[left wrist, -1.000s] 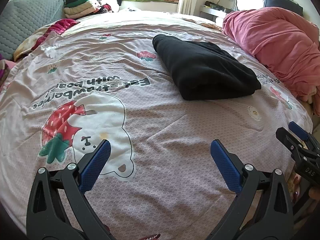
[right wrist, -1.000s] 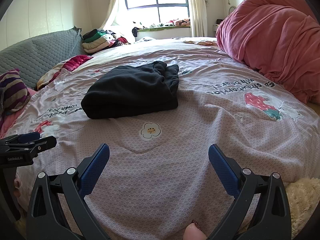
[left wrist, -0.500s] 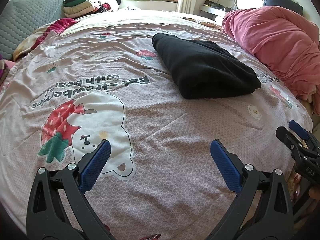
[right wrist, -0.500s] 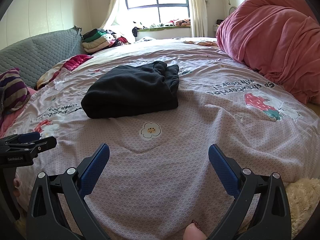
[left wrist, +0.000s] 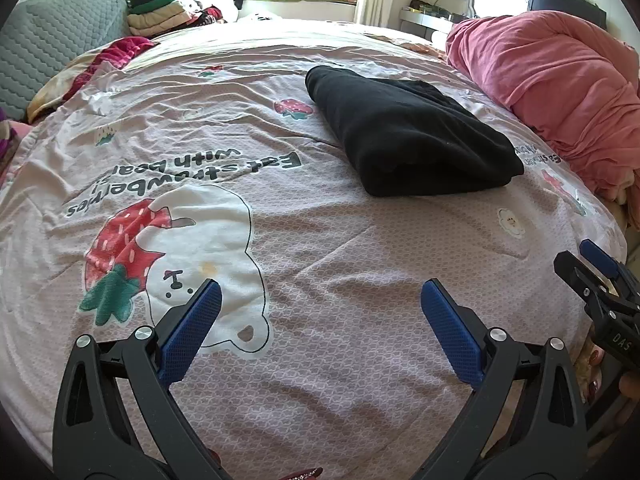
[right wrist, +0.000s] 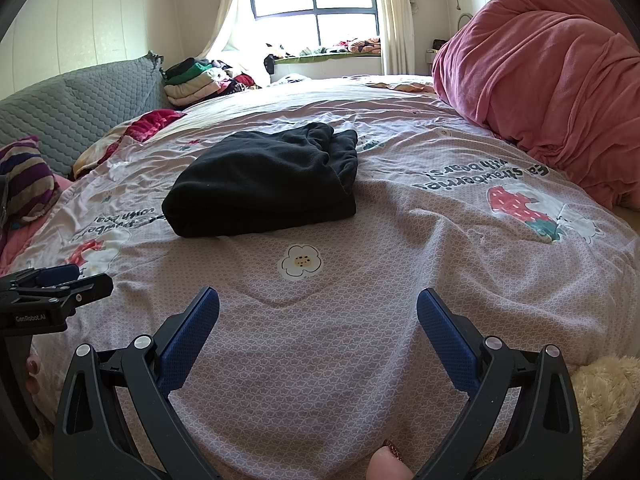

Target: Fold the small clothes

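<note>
A black garment [left wrist: 408, 132] lies folded into a thick rectangle on the pink printed bedspread [left wrist: 280, 264]. It also shows in the right wrist view [right wrist: 268, 184], with its gathered end toward the window. My left gripper [left wrist: 320, 308] is open and empty above the near part of the bed, well short of the garment. My right gripper [right wrist: 318, 312] is open and empty too, hovering over the spread near a flower print [right wrist: 300, 262]. Each gripper shows at the other view's edge: the right one [left wrist: 596, 280], the left one [right wrist: 52, 284].
A bunched pink duvet [left wrist: 560, 80] fills the right side of the bed. A grey quilted headboard [right wrist: 80, 108] and a striped pillow [right wrist: 24, 180] stand on the left. A stack of folded clothes [right wrist: 196, 80] sits at the far left by the window. A cream plush thing [right wrist: 604, 404] lies at the near right.
</note>
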The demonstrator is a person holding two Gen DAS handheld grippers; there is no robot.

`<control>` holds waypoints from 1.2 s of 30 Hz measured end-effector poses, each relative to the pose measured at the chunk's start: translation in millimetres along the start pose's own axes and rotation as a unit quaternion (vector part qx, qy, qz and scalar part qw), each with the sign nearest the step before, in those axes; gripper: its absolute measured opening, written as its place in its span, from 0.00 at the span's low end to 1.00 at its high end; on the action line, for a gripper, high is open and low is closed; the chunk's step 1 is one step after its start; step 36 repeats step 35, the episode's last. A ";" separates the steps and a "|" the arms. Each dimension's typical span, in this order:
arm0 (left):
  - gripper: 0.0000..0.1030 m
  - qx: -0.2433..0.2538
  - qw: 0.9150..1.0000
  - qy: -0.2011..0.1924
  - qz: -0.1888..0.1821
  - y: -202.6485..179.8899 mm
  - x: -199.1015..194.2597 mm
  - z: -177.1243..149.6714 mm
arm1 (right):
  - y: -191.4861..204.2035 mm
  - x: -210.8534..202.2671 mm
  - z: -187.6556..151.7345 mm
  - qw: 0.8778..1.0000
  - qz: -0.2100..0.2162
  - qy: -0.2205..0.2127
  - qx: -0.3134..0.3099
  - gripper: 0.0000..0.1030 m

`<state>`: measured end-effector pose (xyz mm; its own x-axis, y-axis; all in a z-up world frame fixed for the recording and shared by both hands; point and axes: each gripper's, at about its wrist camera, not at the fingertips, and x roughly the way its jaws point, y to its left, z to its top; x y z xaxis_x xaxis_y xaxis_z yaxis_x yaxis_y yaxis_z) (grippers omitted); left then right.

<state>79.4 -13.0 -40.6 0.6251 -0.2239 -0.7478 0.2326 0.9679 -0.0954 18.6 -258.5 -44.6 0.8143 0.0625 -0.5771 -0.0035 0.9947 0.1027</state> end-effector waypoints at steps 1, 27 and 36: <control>0.91 0.000 1.000 0.000 0.000 -0.3 0.0 0.1 | 0.0 0.1 0.0 1.000 0.000 0.000 0.000 0.96; 0.91 -0.063 0.998 0.023 0.005 43.4 -6.8 12.0 | -54.7 -53.4 26.8 0.995 -0.039 -0.041 0.084 0.96; 0.91 -0.181 0.962 -0.007 0.204 272.1 -66.8 56.1 | -301.1 -141.1 -3.0 0.878 -0.380 -0.025 0.290 0.96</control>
